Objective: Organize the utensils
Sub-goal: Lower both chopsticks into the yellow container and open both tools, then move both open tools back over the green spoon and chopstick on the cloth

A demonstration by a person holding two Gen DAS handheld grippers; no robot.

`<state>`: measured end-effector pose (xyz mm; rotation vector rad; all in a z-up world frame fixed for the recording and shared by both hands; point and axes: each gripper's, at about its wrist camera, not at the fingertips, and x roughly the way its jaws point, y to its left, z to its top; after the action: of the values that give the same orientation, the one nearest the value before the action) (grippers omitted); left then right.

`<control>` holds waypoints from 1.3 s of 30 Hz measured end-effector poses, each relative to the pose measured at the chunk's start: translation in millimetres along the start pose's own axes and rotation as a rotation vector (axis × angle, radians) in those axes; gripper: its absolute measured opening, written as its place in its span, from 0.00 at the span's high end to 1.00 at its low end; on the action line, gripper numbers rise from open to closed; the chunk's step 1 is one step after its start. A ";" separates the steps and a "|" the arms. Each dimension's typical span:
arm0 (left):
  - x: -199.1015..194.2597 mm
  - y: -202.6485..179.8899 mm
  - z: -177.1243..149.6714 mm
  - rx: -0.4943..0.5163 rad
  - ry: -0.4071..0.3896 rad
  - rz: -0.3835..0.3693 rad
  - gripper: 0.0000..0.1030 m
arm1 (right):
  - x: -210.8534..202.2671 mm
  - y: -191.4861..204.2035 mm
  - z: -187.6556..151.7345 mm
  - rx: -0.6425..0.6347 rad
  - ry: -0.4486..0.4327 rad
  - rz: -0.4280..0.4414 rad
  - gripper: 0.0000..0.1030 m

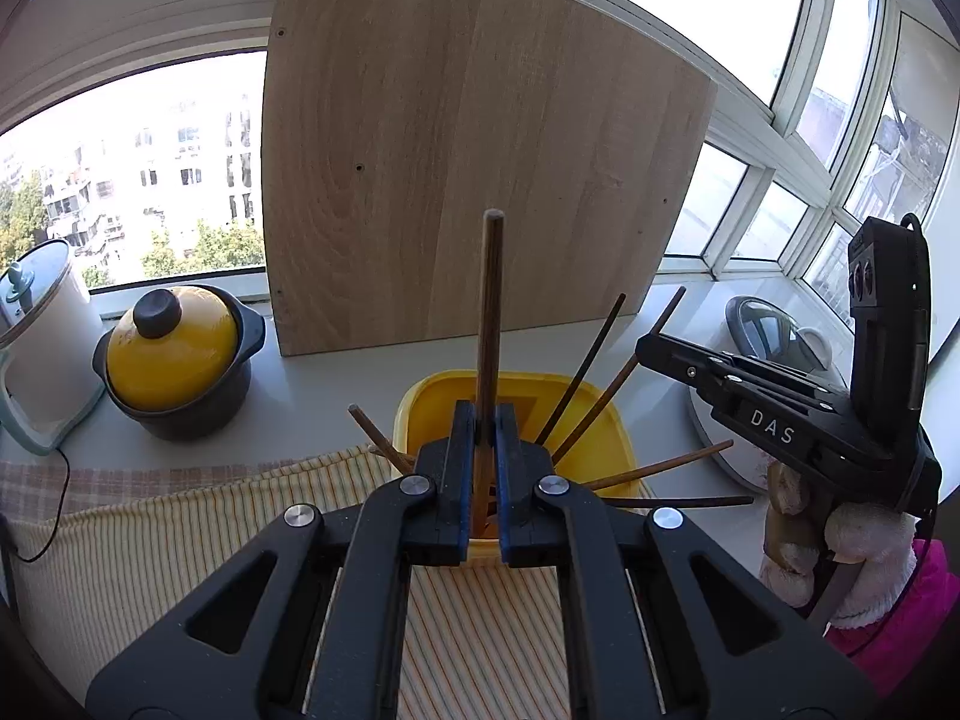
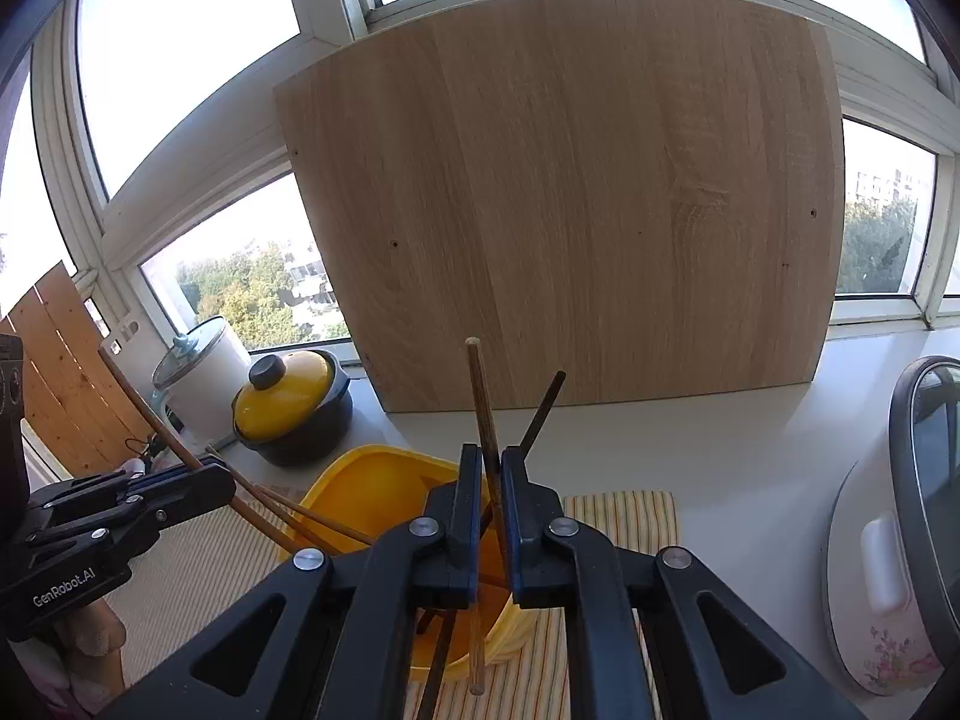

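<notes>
In the left wrist view my left gripper [image 1: 485,420] is shut on a brown chopstick [image 1: 491,300] that stands upright over the yellow container [image 1: 600,402]. Several more chopsticks [image 1: 591,354] lean out of that container. My right gripper [image 1: 645,348] reaches in from the right, held by a gloved hand [image 1: 852,540]. In the right wrist view my right gripper [image 2: 492,456] has a brown chopstick [image 2: 480,396] between its jaws; it leans left and a thin gap shows beside it. Below it sits the yellow container [image 2: 360,462]. The left gripper [image 2: 228,480] holds its chopstick [image 2: 144,402] at the left.
The container rests on a striped cloth [image 1: 180,540] on a white sill. A wooden board [image 1: 480,150] leans on the window behind. A dark pot with a yellow lid [image 1: 174,348] and a white kettle [image 1: 42,324] stand left. A rice cooker [image 2: 888,540] stands right.
</notes>
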<state>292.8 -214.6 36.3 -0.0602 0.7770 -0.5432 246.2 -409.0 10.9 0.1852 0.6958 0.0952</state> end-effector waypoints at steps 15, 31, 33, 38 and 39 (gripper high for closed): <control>-43.0 -6.3 -16.4 0.029 -0.048 0.009 0.96 | -49.1 14.0 -8.8 0.004 -0.070 0.003 0.71; -89.3 -2.3 -60.2 0.079 -0.067 0.089 0.79 | -98.5 61.4 -45.9 -0.087 -0.124 -0.026 0.14; -95.4 -0.8 -66.9 0.084 -0.077 0.101 0.60 | -103.0 68.1 -50.0 -0.104 -0.133 -0.044 0.10; -107.6 5.6 -81.7 0.088 -0.073 0.130 0.50 | -113.6 83.1 -63.9 -0.143 -0.151 -0.081 0.03; -109.8 7.4 -84.6 0.086 -0.073 0.135 0.48 | -114.8 84.8 -66.0 -0.145 -0.153 -0.086 0.02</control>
<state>174.4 -142.5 45.1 0.0517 0.6801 -0.4436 113.8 -334.0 50.4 0.0232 0.5409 0.0483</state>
